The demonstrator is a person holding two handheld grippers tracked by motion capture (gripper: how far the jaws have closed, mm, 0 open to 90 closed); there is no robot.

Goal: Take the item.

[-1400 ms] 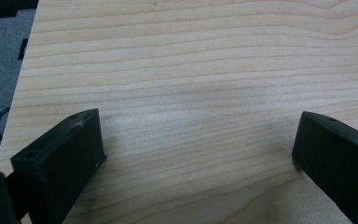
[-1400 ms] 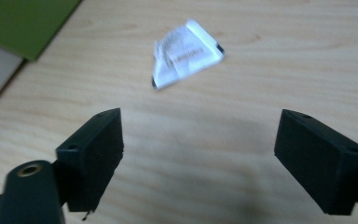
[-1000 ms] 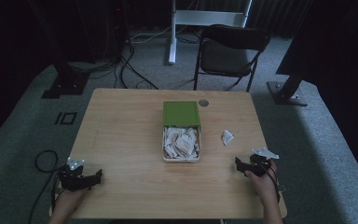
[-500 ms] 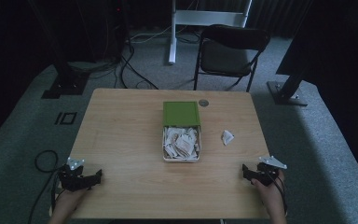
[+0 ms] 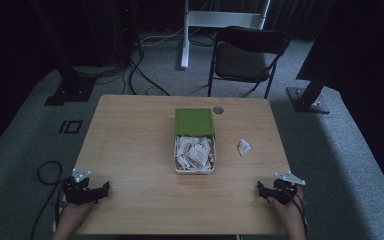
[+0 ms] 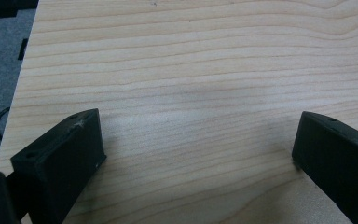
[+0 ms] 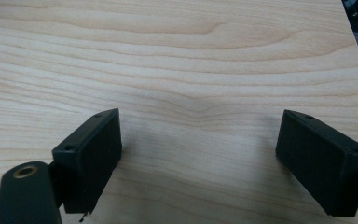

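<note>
A white tray holding several white paper packets sits mid-table, with a green lid covering its far half. One loose white packet lies to the tray's right. My left gripper rests at the near left corner, open, with bare wood between its jaws. In the left gripper view the left gripper has its jaws wide apart over plain tabletop. My right gripper rests at the near right corner, also open and empty. In the right gripper view the right gripper spans only wood grain.
A small round grey disc lies near the table's far edge. A black folding chair stands behind the table, with stand bases and cables on the carpet around it. A cable loop lies by the left edge.
My right gripper has drawn back toward the near edge of the table. The left gripper has hardly moved.
</note>
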